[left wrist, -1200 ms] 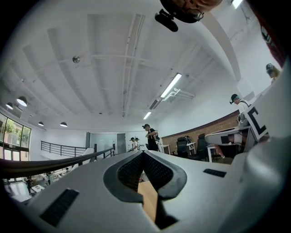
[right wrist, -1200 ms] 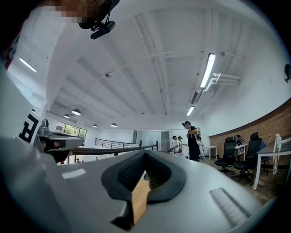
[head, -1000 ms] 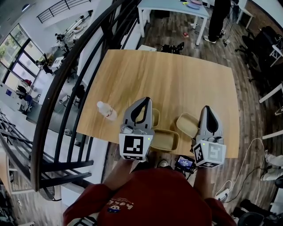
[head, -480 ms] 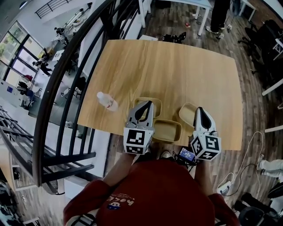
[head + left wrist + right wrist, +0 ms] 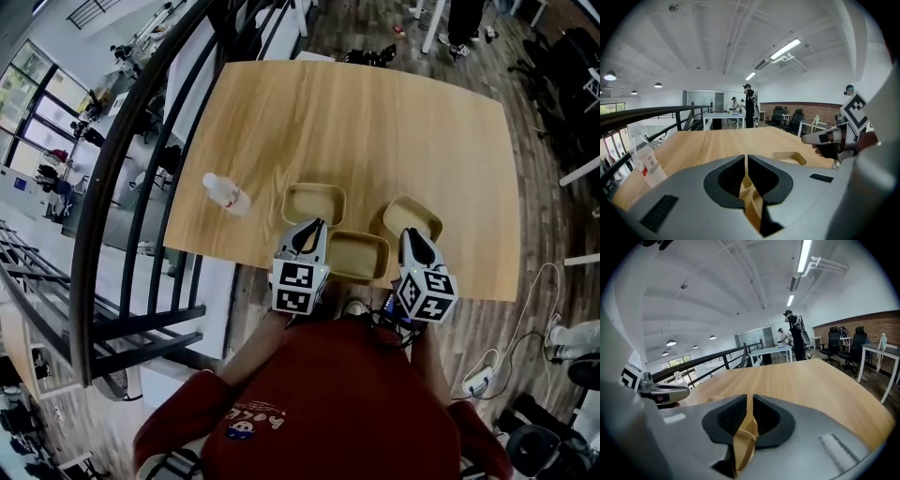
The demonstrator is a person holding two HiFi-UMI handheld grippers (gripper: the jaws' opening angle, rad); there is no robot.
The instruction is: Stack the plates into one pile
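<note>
Grey jaws of the left gripper (image 5: 746,159) are held together, empty. Those of the right gripper (image 5: 750,399) have just been opening; a narrow gap is shown, apparently with nothing clamped. Beneath, three tan plates (image 5: 358,255) are laid unstacked on the wooden table (image 5: 375,122).

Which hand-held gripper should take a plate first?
Right, probably: jaws of the right hand-held gripper have just been opening, the right plate showing between them; the left hand-held gripper is shut.

L gripper (image 5: 311,225) & R gripper (image 5: 410,234) lower, by plates (image 5: 356,258); R fingers (image 5: 768,420) newly ajar, plate rim (image 5: 745,437) between.
</note>
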